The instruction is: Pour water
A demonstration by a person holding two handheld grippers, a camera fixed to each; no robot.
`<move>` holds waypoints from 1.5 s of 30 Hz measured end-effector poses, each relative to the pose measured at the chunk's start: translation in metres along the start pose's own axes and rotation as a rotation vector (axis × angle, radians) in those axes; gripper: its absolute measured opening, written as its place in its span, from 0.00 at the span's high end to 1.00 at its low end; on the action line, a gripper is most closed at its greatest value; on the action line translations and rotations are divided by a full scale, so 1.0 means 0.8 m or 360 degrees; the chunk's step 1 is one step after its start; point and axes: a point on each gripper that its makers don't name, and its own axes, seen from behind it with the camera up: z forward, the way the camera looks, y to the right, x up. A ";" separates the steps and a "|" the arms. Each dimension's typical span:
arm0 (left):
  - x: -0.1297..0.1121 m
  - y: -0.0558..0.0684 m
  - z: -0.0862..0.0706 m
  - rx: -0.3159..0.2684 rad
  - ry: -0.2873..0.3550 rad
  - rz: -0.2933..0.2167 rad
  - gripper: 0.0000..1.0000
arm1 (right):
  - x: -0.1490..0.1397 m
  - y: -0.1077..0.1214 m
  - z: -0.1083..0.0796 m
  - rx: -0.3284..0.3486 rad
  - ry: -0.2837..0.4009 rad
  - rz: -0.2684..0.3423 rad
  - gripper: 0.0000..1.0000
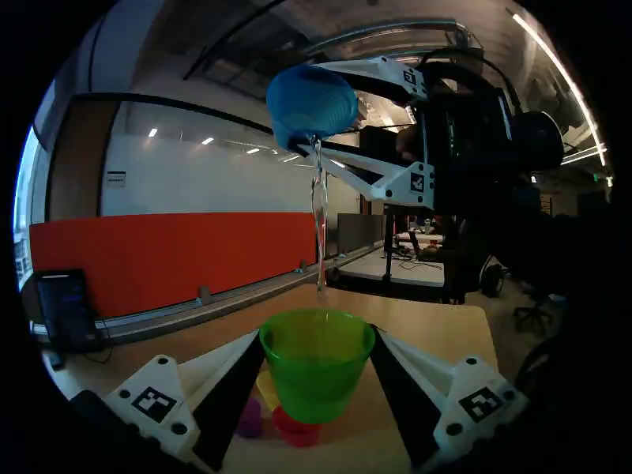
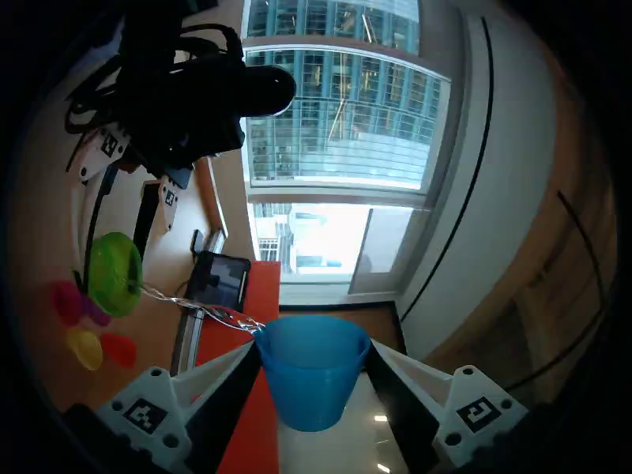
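Note:
My left gripper [image 1: 316,371] is shut on a green cup [image 1: 317,363], held upright above the wooden table [image 1: 411,316]. Higher up, my right gripper [image 1: 336,118] holds a blue cup [image 1: 310,103] tipped over, and a thin stream of water [image 1: 320,221] falls from its rim into the green cup. In the right gripper view, my right gripper [image 2: 314,375] is shut on the blue cup [image 2: 313,371]. Water [image 2: 197,306] runs from its rim toward the green cup [image 2: 114,274], which sits between the fingers of my left gripper [image 2: 118,237].
Small coloured cups, purple [image 1: 250,419], yellow [image 1: 267,389] and red [image 1: 296,430], lie on the table below the green cup. A dark tablet [image 1: 67,310] stands at the table's left, by an orange partition [image 1: 174,257]. Desks and chairs are beyond the far edge.

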 end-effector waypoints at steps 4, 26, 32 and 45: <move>0.000 0.001 0.001 0.0000 0.0000 0.0000 0.11 | 0.003 0.004 -0.001 -0.0002 0.0005 -0.0059 0.09; 0.000 0.001 0.003 0.0002 0.0002 -0.0005 0.11 | 0.035 0.000 -0.002 0.0004 0.0039 -0.0322 0.09; 0.000 0.000 0.002 0.0008 0.0002 0.0001 0.11 | 0.024 -0.001 -0.002 -0.0008 0.0016 -0.0171 0.09; 0.005 -0.005 -0.002 0.0024 0.0012 0.0027 0.11 | 0.014 -0.008 -0.014 0.0018 0.0043 0.0672 0.09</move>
